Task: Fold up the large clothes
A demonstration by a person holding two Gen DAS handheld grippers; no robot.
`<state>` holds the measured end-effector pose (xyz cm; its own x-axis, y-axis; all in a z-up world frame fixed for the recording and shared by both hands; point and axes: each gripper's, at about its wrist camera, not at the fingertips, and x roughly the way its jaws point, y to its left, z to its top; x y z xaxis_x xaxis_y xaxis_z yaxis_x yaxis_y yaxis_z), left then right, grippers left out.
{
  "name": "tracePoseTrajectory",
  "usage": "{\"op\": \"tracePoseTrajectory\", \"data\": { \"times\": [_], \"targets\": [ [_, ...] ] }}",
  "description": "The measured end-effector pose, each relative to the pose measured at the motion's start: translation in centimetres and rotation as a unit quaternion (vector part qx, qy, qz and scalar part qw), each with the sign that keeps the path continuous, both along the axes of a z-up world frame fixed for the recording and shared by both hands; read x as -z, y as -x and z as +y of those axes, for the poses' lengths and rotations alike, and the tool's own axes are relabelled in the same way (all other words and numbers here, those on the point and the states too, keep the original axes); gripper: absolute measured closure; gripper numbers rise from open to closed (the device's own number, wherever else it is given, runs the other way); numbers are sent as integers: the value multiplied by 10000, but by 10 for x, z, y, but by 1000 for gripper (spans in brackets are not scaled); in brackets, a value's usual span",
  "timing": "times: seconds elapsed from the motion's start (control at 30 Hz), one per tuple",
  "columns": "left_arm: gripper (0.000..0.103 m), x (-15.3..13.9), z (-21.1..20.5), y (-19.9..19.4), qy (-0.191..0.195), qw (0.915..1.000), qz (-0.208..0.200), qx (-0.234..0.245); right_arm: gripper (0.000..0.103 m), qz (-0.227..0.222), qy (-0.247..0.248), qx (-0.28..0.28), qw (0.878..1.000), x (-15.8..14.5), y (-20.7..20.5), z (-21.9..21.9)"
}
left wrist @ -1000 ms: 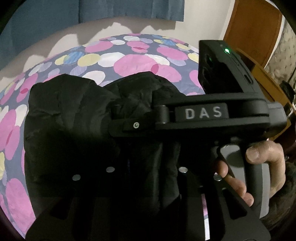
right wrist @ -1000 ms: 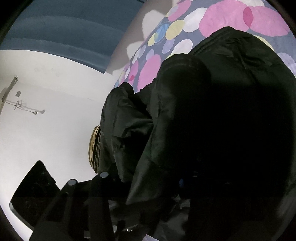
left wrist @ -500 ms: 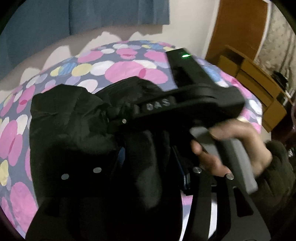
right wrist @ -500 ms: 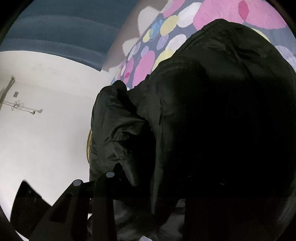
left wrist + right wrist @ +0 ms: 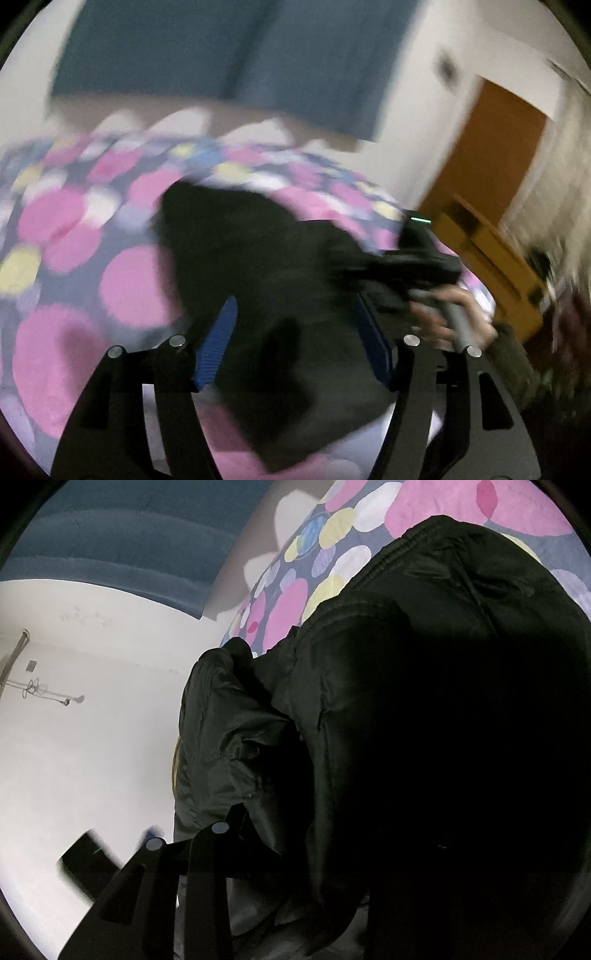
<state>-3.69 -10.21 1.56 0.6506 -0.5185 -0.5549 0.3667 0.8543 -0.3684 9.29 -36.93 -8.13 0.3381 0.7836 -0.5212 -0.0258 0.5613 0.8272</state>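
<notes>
L gripper [image 5: 295, 339]: jaws wide, blue pads apart, nothing between them, held just over black puffer jacket [image 5: 258, 280]. Jacket lies bunched on the bed's spotted cover [image 5: 74, 229]. R gripper [image 5: 402, 266] seen side-on at jacket's R edge, person's hand [image 5: 447, 317] wrapped round grip. R wrist view: jacket fills frame, jaws buried, can't tell their state.
</notes>
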Motion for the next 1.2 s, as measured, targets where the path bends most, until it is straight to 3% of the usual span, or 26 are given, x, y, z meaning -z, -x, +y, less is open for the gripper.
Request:
{"op": "tracePoseTrajectory", "data": {
  "times": [0.1, 0.13, 0.2, 0.33, 0.37, 0.4, 0.47, 0.57, 0.7, 0.83, 1.07, 1.2],
  "targets": [
    [36, 38, 22, -24, 461, 9968, 616, -204, 56, 31, 9, -3, 10000, -2, 0, -1],
    [34, 50, 27, -29, 775, 9939, 764, -158, 52, 43, 12, -17, 10000, -5, -1, 0],
    [32, 60, 29, -33, 1125, 9896, 890, -115, 34, 19, 65, -90, 9999, -13, 1, 1],
    [31, 69, 20, -36, 1377, 9857, 969, -9, 28, -214, 390, -400, 9982, -29, 7, 11],
    [31, 68, 17, -38, 1371, 9860, 954, 6, 33, -289, 569, -426, 9971, -31, 7, 15],
    [31, 68, 15, -40, 1363, 9862, 942, 18, 54, -377, 824, -386, 9951, -33, 8, 17],
    [29, 65, 10, -42, 1307, 9872, 917, 28, 72, -521, 1051, -309, 9926, -36, 9, 19],
    [29, 63, 10, -45, 1217, 9887, 874, 40, 82, -758, 1017, -132, 9918, -46, 13, 12],
    [30, 48, 0, -46, 1019, 9926, 651, 143, 86, -1085, 1130, 108, 9876, -65, 18, -8],
    [30, 31, -18, -46, 940, 9939, 421, 388, 86, -1029, 1095, 368, 9880, -65, 16, -42],
    [30, 31, -68, -59, 327, 9959, 355, 765, 85, -492, 693, 616, 9945, -15, 8, -95],
    [30, 40, -84, -64, -56, 9968, 377, 698, 81, -373, 382, 562, 9970, 3, 8, -108]
  ]
}}
